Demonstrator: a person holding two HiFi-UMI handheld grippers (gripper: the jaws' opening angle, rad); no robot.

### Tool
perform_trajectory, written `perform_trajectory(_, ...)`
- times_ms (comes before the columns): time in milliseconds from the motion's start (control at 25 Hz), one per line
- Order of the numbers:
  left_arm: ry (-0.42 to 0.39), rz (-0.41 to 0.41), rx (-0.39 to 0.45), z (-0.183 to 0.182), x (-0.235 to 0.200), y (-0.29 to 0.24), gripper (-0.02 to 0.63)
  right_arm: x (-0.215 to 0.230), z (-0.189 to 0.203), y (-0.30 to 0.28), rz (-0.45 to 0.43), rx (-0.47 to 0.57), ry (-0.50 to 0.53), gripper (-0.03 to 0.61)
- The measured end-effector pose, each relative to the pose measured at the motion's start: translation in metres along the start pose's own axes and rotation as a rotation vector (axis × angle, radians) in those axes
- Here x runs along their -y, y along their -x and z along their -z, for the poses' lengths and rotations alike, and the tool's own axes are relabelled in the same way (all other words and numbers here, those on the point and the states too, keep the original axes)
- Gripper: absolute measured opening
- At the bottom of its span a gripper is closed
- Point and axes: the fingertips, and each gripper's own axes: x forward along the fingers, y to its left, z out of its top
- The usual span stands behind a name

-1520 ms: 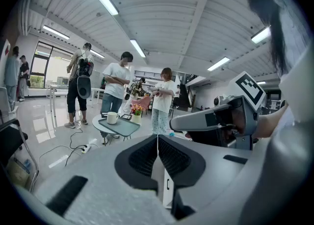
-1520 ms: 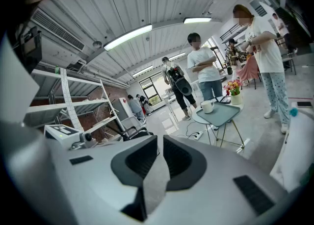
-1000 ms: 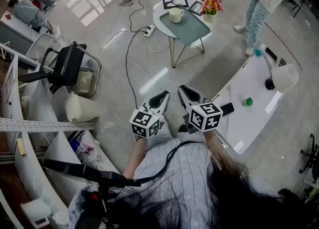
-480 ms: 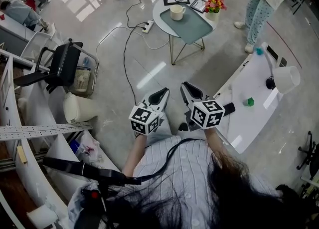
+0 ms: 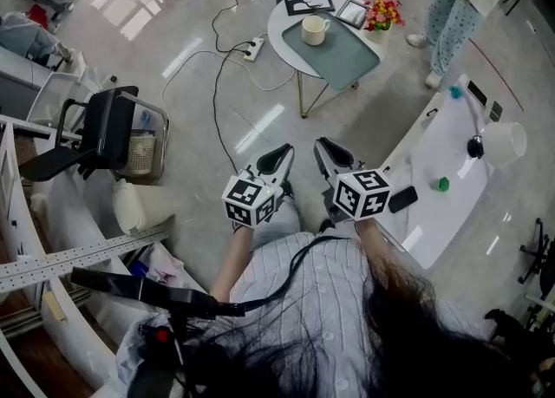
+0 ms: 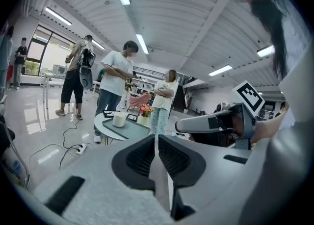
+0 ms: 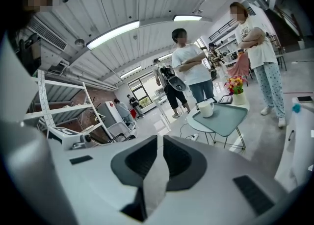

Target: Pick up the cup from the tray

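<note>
Left tool and right tool, shut and empty, stand well apart from cup on tray: arriving unopened risks toppling it.

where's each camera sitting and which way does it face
Head view: on the person's head, looking steeply down; shows left forearm, left gripper, right gripper, striped shirt.
Left gripper view: on the left gripper, facing the cup on its tray; own shut jaws, right gripper alongside.
Right gripper view: on the right gripper, facing the same cup; own shut jaws.
Shared: all three show cup and tray.
</note>
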Motion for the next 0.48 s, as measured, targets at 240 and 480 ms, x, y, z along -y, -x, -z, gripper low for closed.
perform_trajectory(240, -0.005, 0.045, -0.006, -0.021, -0.047, -0.010, 0.015, -0.010, -0.019, -0.047, 0.025, 0.005, 0.003, 0.057)
perform_trajectory(480, -0.035, 0.119, -0.024, -0.035, -0.078, -0.024, 0.017, -0.008, -0.035, -0.080, 0.078, 0.024, -0.008, 0.057)
